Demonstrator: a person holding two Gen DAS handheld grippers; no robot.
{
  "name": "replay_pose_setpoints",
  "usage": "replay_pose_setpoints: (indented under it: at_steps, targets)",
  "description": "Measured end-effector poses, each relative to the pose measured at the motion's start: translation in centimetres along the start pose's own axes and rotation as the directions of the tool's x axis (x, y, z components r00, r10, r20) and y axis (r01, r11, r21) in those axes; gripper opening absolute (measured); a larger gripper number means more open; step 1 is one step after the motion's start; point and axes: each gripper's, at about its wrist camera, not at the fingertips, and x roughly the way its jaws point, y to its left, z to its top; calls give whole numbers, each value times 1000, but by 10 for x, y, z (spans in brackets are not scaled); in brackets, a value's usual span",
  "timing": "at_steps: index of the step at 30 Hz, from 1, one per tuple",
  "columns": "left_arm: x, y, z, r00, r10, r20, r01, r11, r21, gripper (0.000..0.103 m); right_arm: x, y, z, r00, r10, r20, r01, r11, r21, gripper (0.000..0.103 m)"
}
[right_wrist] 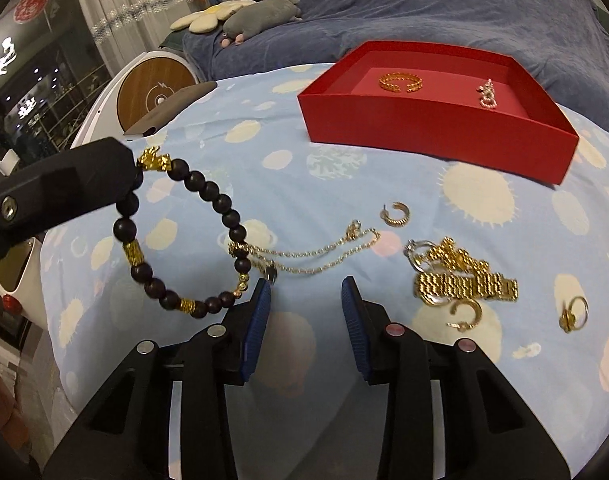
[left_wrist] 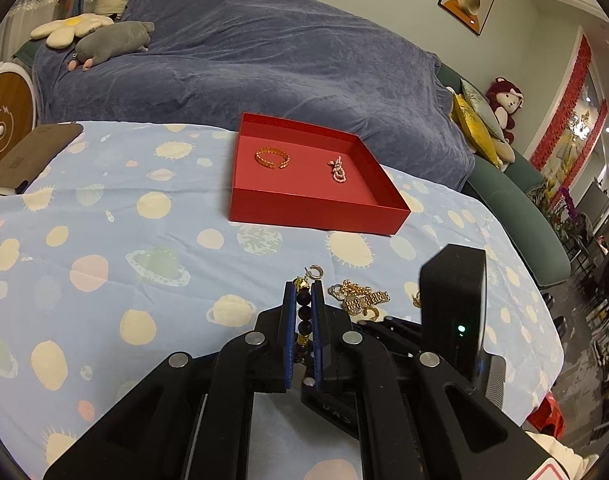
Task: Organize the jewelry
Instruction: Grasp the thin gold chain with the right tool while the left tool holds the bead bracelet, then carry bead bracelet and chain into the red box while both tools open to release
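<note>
- We see a pale blue cloth printed with cream planets [right_wrist: 344, 184] covering the work surface.
- We note an open, shallow red cardboard box [right_wrist: 436, 132] at its far side, holding a gold cuff bracelet [right_wrist: 400, 82] and a small pink beaded piece [right_wrist: 487, 94].
- Our left gripper [left_wrist: 304, 300] is clenched on a dark round-bead bracelet with gold spacers [right_wrist: 192, 236], gripping it near its gold charm.
- Our right gripper [right_wrist: 306, 292] stands unclenched, nothing between its blue pads; a thin gold chain [right_wrist: 316, 254] lies just beyond.
- We find a flat-link gold band [right_wrist: 464, 286] tangled among loose pieces to the right, with a gold hoop earring [right_wrist: 396, 214] and a gold ring [right_wrist: 572, 314] apart.
</note>
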Motion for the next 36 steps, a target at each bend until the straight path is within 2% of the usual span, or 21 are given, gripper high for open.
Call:
replay_pose_setpoints:
  at_steps: [1, 2, 3, 4, 5, 11, 20, 30, 36]
  targets:
    - [0, 0, 0, 1000, -2, -1, 2, 1000, 0, 5, 2, 0, 3, 1000, 2, 4, -2, 1000, -6, 29]
    - [0, 0, 0, 1000, -1, -1, 1, 1000, 0, 5, 3, 1, 5, 1000, 7, 7, -7, 1000, -11, 16]
    - [0, 0, 0, 1000, 8, -2, -8, 1000, 1, 5, 5, 2, 7, 1000, 9, 7, -9, 1000, -12, 9]
    - [1, 1, 0, 1000, 14, -3, -14, 1000, 2, 5, 3, 2, 9, 1000, 11, 13, -11, 1000, -10, 3]
    - [1, 2, 0, 1000, 20, -4, -20, 1000, 0, 5, 1, 2, 9, 1000, 14, 23, -14, 1000, -5, 1]
    - [5, 10, -3, 999, 44, -22, -44, 999, -18, 5, -32, -5, 10, 995, 32, 98, -37, 998, 46, 1]
    - [9, 11, -7, 998, 51, -36, -52, 998, -30, 5, -100, -16, 28, 974, 71, 214, -93, 991, 98, 1]
    - [13, 10, -8, 997, 56, -46, -57, 998, -30, 5, -157, -28, 56, 957, 59, 285, -91, 991, 100, 1]
    - [14, 9, -7, 997, 57, -51, -59, 998, -32, 5, -177, -25, 68, 948, 42, 314, -70, 995, 77, 1]
